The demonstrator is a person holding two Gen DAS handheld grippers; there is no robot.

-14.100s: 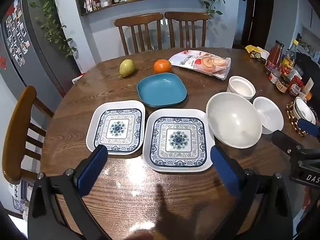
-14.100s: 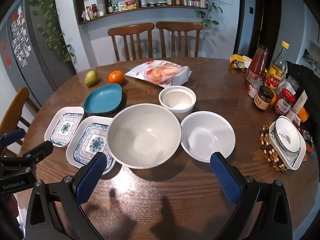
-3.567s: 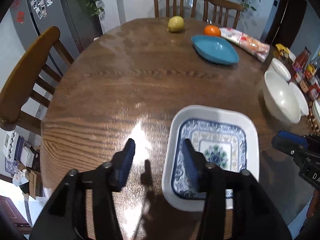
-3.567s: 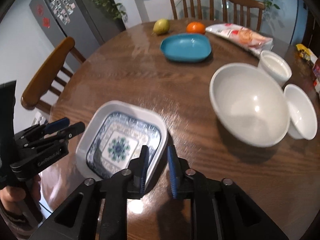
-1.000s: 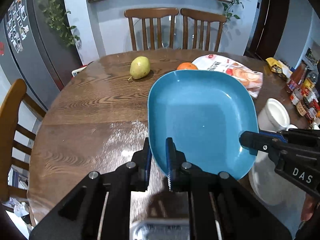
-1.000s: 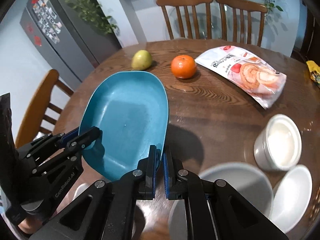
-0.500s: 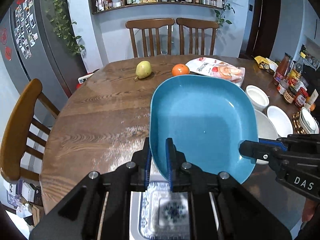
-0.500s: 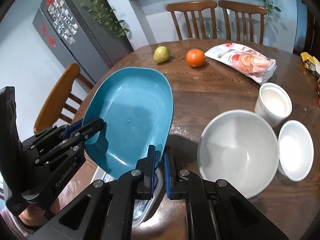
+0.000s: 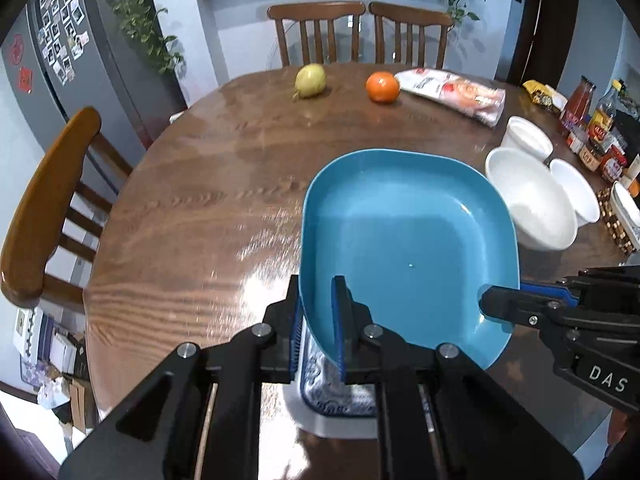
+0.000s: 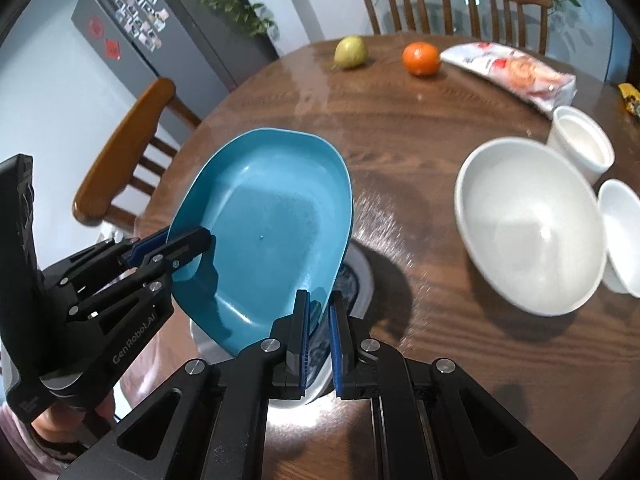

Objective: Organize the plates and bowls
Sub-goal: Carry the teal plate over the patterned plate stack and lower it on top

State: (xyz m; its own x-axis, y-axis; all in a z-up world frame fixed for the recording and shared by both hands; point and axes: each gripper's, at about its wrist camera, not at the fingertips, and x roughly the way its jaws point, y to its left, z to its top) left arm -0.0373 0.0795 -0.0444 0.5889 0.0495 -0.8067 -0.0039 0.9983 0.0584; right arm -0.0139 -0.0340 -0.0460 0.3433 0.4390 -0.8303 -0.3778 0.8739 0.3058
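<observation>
Both grippers hold a blue plate (image 9: 408, 240) by opposite rims, tilted just above the stacked blue-patterned white plates (image 9: 328, 396) near the table's front edge. My left gripper (image 9: 318, 312) is shut on the plate's near-left rim. My right gripper (image 10: 320, 316) is shut on the opposite rim and shows in the left wrist view as a dark arm (image 9: 488, 300). In the right wrist view the blue plate (image 10: 264, 224) hides most of the patterned plates (image 10: 360, 276). A large white bowl (image 10: 528, 224), a small white bowl (image 10: 620, 220) and a white cup (image 10: 580, 144) stand to the right.
A pear (image 9: 310, 80), an orange (image 9: 383, 87) and a snack bag (image 9: 452, 94) lie at the table's far side. Sauce bottles and jars (image 9: 592, 132) crowd the right edge. A wooden chair (image 9: 44, 208) stands at the left, two more behind the table.
Both grippers have carried the blue plate back from the fruit toward the near edge and a little lower. It now hangs over the patterned plates.
</observation>
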